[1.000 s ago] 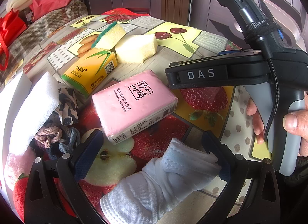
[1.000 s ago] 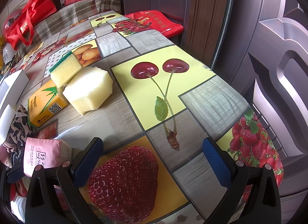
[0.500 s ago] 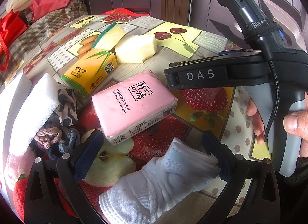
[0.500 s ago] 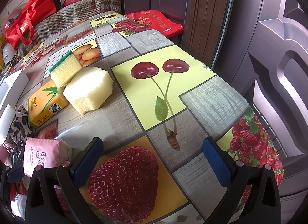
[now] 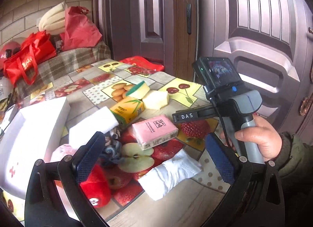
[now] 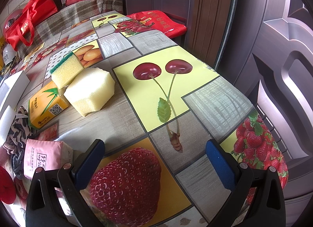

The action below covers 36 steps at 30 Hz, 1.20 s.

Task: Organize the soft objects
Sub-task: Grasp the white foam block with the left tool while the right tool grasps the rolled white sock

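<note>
My left gripper (image 5: 156, 158) is open and empty, raised above a white folded cloth (image 5: 170, 174) on the fruit-print tablecloth. Beyond it lie a pink tissue pack (image 5: 154, 131), an orange tissue pack (image 5: 127, 109), a pale yellow sponge block (image 5: 155, 100), a green-backed yellow sponge (image 5: 138, 90), a white foam piece (image 5: 92, 125), patterned hair ties (image 5: 113, 148) and a red plush toy (image 5: 95, 188). My right gripper (image 6: 156, 164) is open and empty over a strawberry print; the sponge block (image 6: 90, 90), green-backed sponge (image 6: 66, 70), orange pack (image 6: 45, 105) and pink pack (image 6: 43, 156) lie to its left.
A white open box (image 5: 29, 135) stands at the left of the table. Red bags (image 5: 29, 57) sit on a checked seat behind. The table's right edge (image 6: 260, 113) drops off near brown metal doors. The right hand-held gripper (image 5: 230, 102) shows at the right in the left wrist view.
My left gripper has lifted and pulled back, so the table objects look smaller and the white box and red plush came into view. The right gripper has not moved.
</note>
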Available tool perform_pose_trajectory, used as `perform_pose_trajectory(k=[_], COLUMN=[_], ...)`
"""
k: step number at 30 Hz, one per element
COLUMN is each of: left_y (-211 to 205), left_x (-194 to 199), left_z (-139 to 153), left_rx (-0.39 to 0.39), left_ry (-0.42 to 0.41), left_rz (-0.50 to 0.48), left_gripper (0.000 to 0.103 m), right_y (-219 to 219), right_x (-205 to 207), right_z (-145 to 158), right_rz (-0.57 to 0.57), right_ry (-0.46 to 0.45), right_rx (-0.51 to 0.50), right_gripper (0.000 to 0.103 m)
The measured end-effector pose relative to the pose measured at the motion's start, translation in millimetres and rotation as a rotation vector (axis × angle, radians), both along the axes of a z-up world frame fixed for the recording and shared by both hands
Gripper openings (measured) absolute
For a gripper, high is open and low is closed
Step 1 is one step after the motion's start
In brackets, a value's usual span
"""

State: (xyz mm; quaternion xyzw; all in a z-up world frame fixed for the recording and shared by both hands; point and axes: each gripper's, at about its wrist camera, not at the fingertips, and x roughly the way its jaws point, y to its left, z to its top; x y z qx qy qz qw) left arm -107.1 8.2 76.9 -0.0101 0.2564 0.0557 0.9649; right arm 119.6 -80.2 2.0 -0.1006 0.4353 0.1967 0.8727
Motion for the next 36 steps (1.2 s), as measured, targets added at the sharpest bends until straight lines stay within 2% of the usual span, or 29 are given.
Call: perform_pose_trajectory(k=[3, 5, 10, 15, 18, 19, 20, 22, 24, 26, 31, 33, 36], left_y=[29, 49, 86, 98, 96, 97, 98, 99, 100, 101, 98, 98, 100], left_x=[-44, -66, -78, -64, -52, -49, -47, -46, -47, -45, -50, -51, -53], left_z=[11, 10, -13, -30, -38, -41, -43, -45, -45, -46, -43, -42, -41], left_rx=[-0.003, 0.016, 0.074, 0.070, 0.113, 0.110, 0.100, 0.076, 0.060, 0.056, 0.057, 0.052, 0.038], left_ry=[-0.094, -0.119, -0.041, 0.044, 0.098, 0.111, 0.116, 0.120, 0.119, 0.131, 0.104, 0.097, 0.084], left_rz=[0.081, 0.125, 0.172, 0.118, 0.099, 0.089, 0.080, 0.062, 0.050, 0.056, 0.039, 0.040, 0.041], left_gripper=[0.103, 0.103, 0.103, 0.103, 0.103, 0.103, 0.102, 0.092, 0.065, 0.052, 0.052, 0.052, 0.052], right_y=[0, 1, 0, 0, -2, -5, -13, -31, -34, -24, 11, 24, 39], right_x=[0, 0, 0, 0, 0, -2, -4, -10, -22, -42, -110, -130, -143], right_z=[0, 0, 0, 0, 1, 4, 10, 18, 27, 36, 46, 40, 25], right_rz=[0.000, 0.000, 0.000, 0.000, 0.006, 0.042, 0.101, 0.217, 0.333, 0.500, 0.883, 0.985, 1.057], right_ry=[0.000, 0.000, 0.000, 0.000, 0.003, 0.010, 0.025, 0.081, 0.092, 0.071, -0.025, -0.025, -0.019], right_rx=[0.000, -0.001, -0.001, -0.001, 0.018, 0.084, 0.205, 0.455, 0.545, 0.529, 0.318, 0.231, 0.093], right_gripper=[0.103, 0.103, 0.103, 0.103, 0.103, 0.103, 0.103, 0.103, 0.103, 0.103, 0.103, 0.103, 0.102])
